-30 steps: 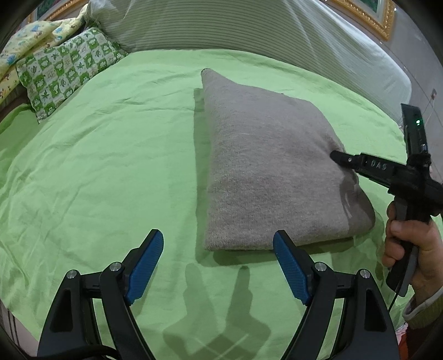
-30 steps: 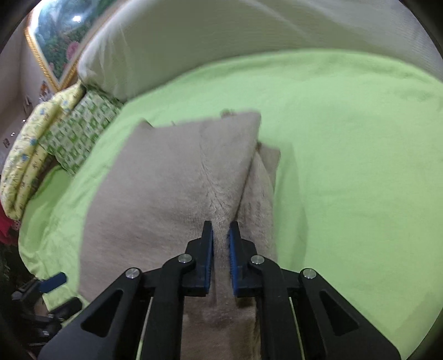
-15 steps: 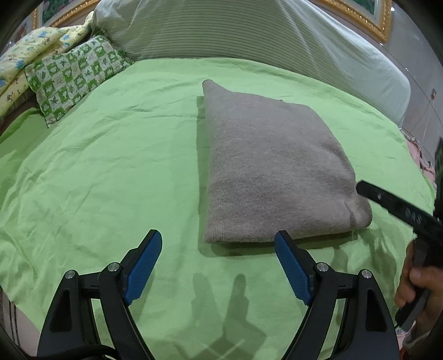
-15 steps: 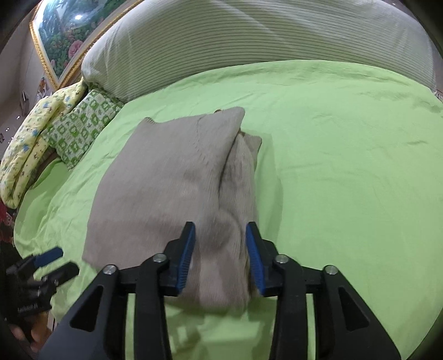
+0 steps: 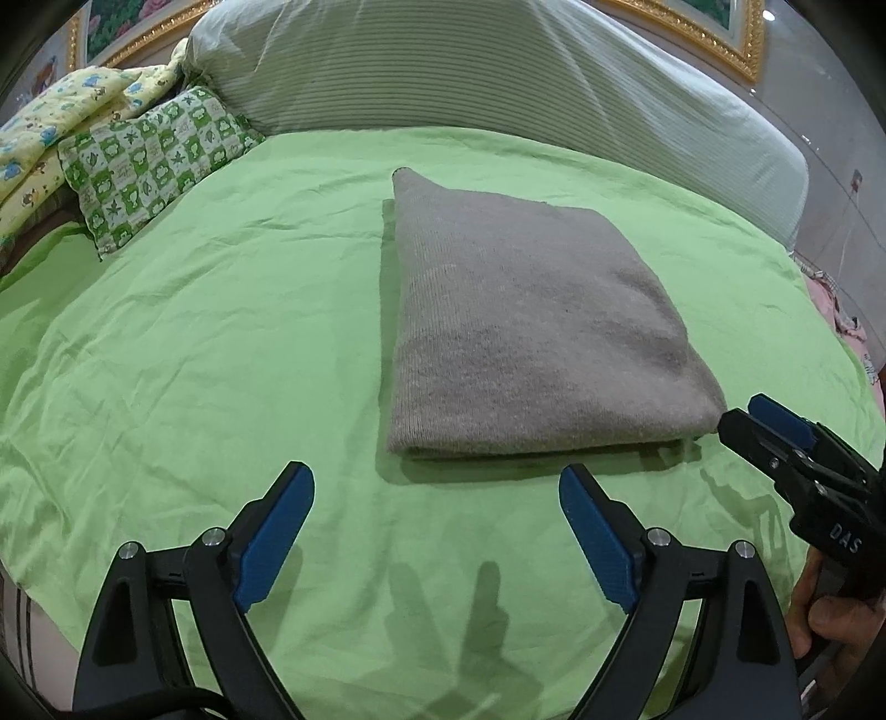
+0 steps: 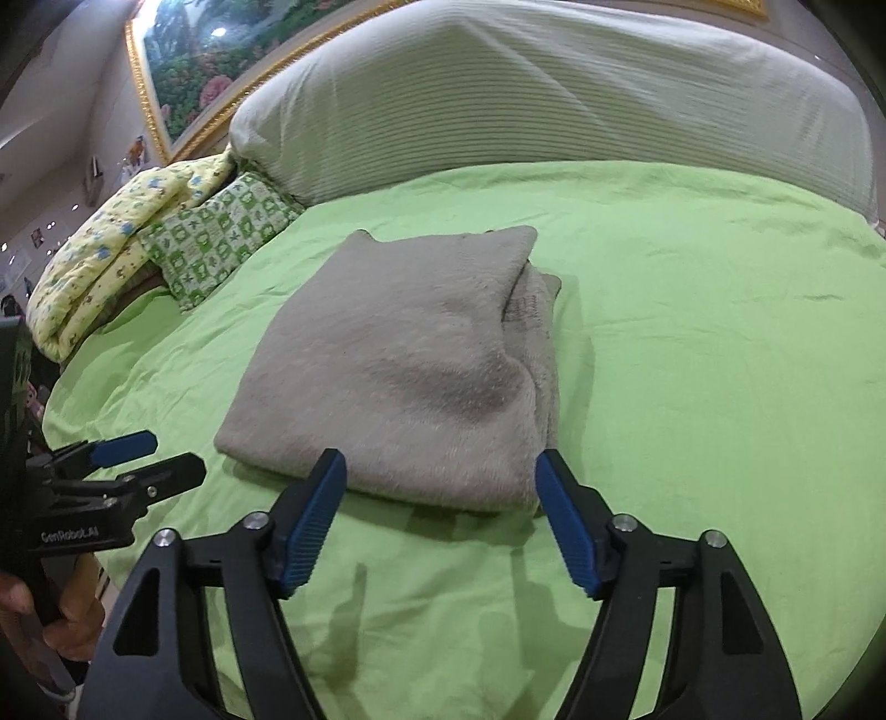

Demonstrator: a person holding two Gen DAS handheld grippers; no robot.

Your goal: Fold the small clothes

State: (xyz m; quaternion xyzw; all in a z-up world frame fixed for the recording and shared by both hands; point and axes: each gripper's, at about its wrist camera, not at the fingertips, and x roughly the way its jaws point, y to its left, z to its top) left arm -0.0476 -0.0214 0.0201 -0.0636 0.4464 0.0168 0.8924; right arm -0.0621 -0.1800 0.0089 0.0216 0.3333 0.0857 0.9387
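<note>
Hovering nearest, the left gripper (image 5: 436, 512) and right gripper (image 6: 440, 507) both gape wide, holding nothing. Just beyond them the folded grey garment (image 5: 531, 327) lies flat on the green sheet (image 5: 194, 332) (mid-bed); a checked pillow (image 5: 155, 160) sits far left.

From my left wrist camera the right tongs (image 5: 761, 423) ran off the right edge, so I could not tell how far apart their jaws stood there. The hand (image 5: 830, 623) gripping them was mostly cut away at the lower right corner. The framed picture (image 5: 720, 25) on the wall was clipped by the top edge. From my right wrist camera the grey sweater (image 6: 398, 371) hid its own inner layers, and the left hand (image 6: 50, 620) slipped past the left edge.
</note>
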